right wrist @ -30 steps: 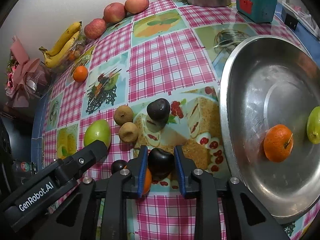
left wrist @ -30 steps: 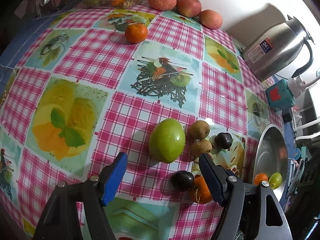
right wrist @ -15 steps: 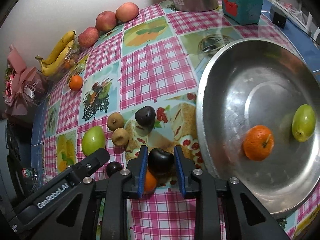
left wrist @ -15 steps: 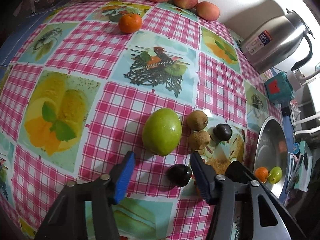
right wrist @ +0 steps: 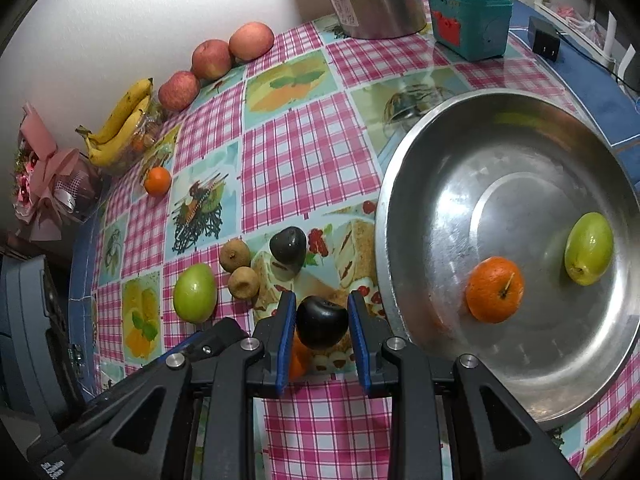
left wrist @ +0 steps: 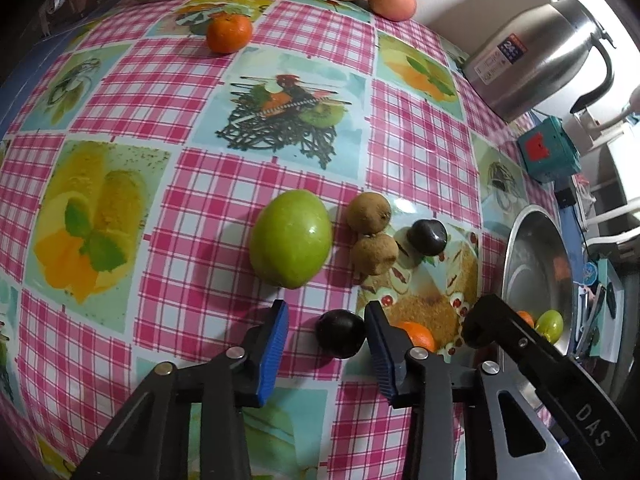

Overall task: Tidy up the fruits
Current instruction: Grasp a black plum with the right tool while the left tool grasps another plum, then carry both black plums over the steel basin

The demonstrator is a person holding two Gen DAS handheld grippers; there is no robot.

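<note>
My right gripper (right wrist: 322, 322) is shut on a dark plum (right wrist: 322, 322) and holds it above the table, left of the steel bowl (right wrist: 408, 184). The bowl holds an orange (right wrist: 495, 289) and a small green fruit (right wrist: 589, 248). My left gripper (left wrist: 326, 330) is open, its jaws either side of another dark plum (left wrist: 340, 333) on the table. A big green mango (left wrist: 291, 243), two brown kiwis (left wrist: 368, 213) (left wrist: 375, 254), a third dark plum (left wrist: 429, 237) and an orange (left wrist: 414, 334) lie close by.
At the far edge are three apples (right wrist: 212, 58), bananas (right wrist: 120, 120) over a clear box and a lone orange (left wrist: 229, 33). A steel kettle (left wrist: 536, 56) and a teal box (left wrist: 548, 154) stand at the back right. A pink bouquet (right wrist: 44, 176) sits left.
My right gripper has lifted the plum and drawn nearer the bowl. My left gripper has moved forward and narrowed around the plum on the table.
</note>
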